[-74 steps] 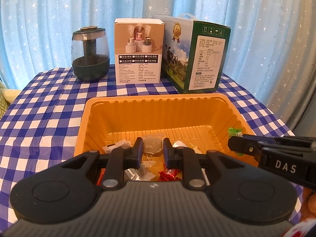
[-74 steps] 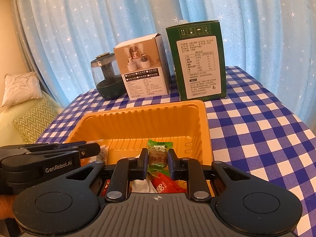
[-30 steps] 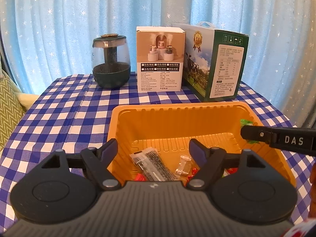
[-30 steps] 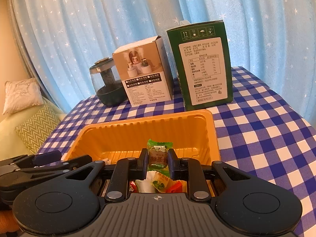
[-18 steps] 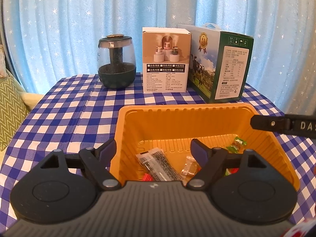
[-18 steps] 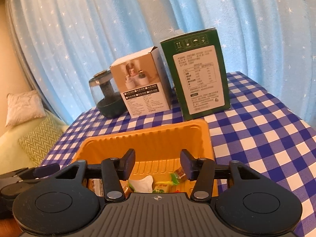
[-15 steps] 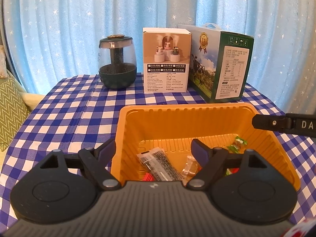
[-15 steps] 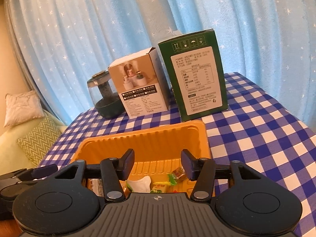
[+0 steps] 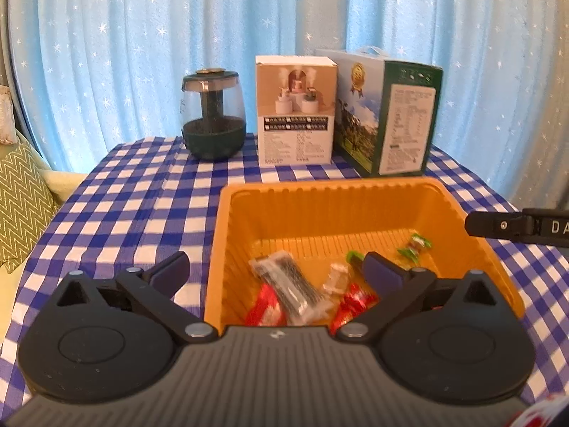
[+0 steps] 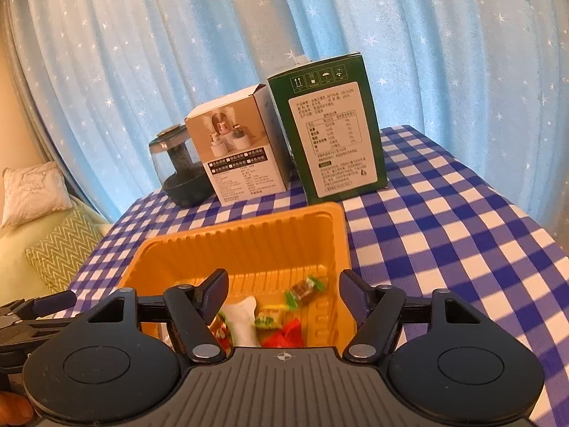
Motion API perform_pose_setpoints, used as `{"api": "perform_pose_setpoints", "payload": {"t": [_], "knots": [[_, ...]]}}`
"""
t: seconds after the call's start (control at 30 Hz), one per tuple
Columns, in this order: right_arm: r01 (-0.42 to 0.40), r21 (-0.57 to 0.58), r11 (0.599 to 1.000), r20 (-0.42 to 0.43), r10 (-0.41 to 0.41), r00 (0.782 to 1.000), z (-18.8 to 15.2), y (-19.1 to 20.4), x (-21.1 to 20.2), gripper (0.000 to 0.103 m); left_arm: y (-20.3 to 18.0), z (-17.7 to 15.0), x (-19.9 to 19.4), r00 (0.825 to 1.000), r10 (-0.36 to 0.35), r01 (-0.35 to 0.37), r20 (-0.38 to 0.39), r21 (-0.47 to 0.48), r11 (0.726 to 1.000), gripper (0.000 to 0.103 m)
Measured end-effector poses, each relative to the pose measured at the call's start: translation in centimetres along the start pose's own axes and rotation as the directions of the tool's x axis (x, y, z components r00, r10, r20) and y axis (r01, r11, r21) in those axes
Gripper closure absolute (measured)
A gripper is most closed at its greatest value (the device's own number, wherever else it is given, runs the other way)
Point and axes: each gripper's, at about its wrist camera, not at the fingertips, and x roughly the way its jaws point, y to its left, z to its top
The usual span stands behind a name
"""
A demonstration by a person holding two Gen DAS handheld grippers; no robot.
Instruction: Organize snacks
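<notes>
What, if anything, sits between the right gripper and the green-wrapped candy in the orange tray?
Nothing visible does. The right gripper, whose fingers have just been opening and hold nothing, hangs over the near end of the orange tray. The green-wrapped candy lies uncovered on the tray floor just ahead, clear of the other snacks.

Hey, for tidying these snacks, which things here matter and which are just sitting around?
Part of the job:
- orange tray
- green-wrapped candy
- red packets
- dark clear-wrapped snack

Just sitting around:
- white box
- green carton
- dark glass jar
- zigzag cushion
</notes>
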Motion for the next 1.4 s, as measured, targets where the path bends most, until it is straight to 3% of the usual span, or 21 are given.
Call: {"api": "perform_pose_setpoints", "payload": {"t": [0.3,0.73,1.17,1.4], "knots": [[0.037,-0.035,0.999,-0.056,-0.039,0.998,-2.1,0.9,-4.1,0.017,-0.8,-1.9,-5.1,1.0,0.008,-0.008,-0.018,-0.017,1.0,0.0],[0.089,-0.095,0.991,-0.093,-0.098,0.991,-4.7,2.7,-13.8,0.016,-1.3,-5.0,-15.1,0.997,0.031,-0.036,-0.064,-0.094,0.995,0.0],[0.084,-0.115,0.99,-0.121,-0.098,0.988,-7.6,5.4,-23.6,0.016,-3.4,-6.7,-24.9,0.996,0.045,-0.054,-0.076,-0.113,0.992,0.0],[0.08,-0.16,0.984,-0.115,-0.099,0.988,-9.2,7.1,-27.2,0.016,-4.0,-7.8,-28.8,0.993,0.095,-0.102,-0.074,-0.088,0.991,0.0]]}}
